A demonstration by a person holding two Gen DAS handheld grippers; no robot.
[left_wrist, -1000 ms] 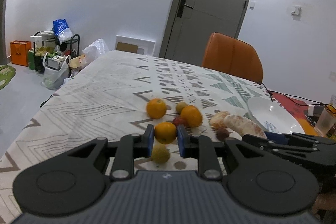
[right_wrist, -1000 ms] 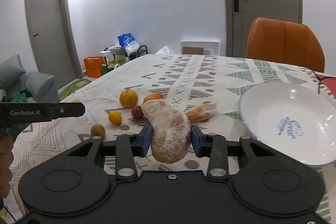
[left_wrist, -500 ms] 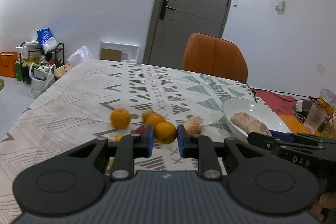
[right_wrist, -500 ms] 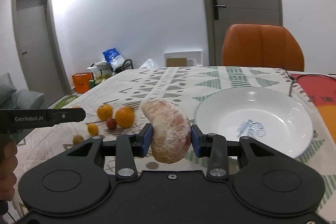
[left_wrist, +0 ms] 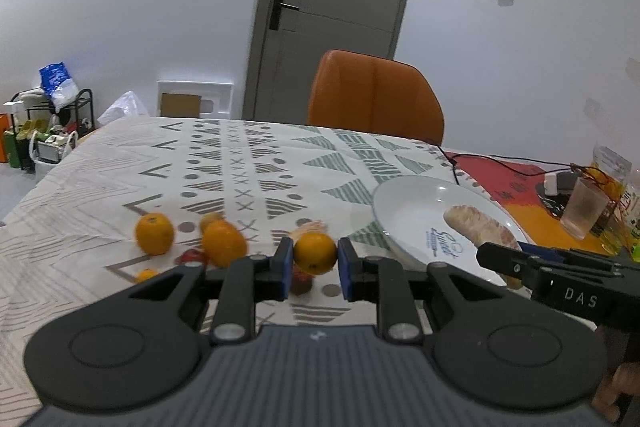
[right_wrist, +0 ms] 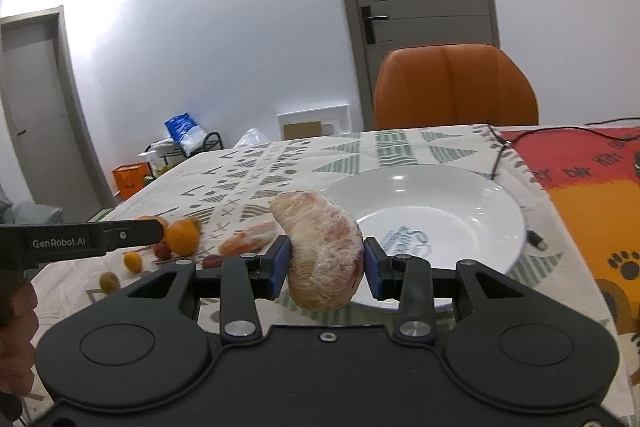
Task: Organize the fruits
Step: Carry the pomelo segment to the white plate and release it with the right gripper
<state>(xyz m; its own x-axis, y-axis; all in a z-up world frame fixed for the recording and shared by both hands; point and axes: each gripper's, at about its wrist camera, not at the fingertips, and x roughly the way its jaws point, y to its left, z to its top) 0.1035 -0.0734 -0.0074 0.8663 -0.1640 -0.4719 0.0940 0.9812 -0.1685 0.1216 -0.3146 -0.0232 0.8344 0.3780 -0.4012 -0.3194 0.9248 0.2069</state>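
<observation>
**Operator A:** First, left wrist view. What is the left gripper (left_wrist: 313,269) doing?

**Operator B:** Its blue pads are pinched on a small orange (left_wrist: 315,253), one pad on each side, the fruit held above the patterned tablecloth (left_wrist: 248,167). The white plate (left_wrist: 404,215) is the reference. Left of the plate, on the cloth: two loose oranges (left_wrist: 154,233) and (left_wrist: 223,243), a red fruit (left_wrist: 193,256) at the base of the second, and a much smaller orange fruit (left_wrist: 146,274) nearest the camera. A pale peeled segment (left_wrist: 311,227) shows just behind the held orange.

**Operator A:** And over the plate?

**Operator B:** A large peeled pomelo segment (left_wrist: 478,229) appears above the plate's right half, gripped at its near end by the right gripper (left_wrist: 516,265) (its pads are hidden here). Right of the plate stands a plastic cup (left_wrist: 585,211); behind the plate, an orange chair (left_wrist: 376,97).

**Operator A:** Right wrist view.

**Operator B:** The right gripper (right_wrist: 326,267) is clamped on the pomelo segment (right_wrist: 322,253), which hangs at the plate's (right_wrist: 480,199) near-left rim, clear of the surface as far as can be judged. Left of the plate lie the second peeled segment (right_wrist: 250,237), an orange (right_wrist: 182,237) and several small fruits. The left gripper's finger (right_wrist: 116,237) reaches in from the left edge.
</observation>
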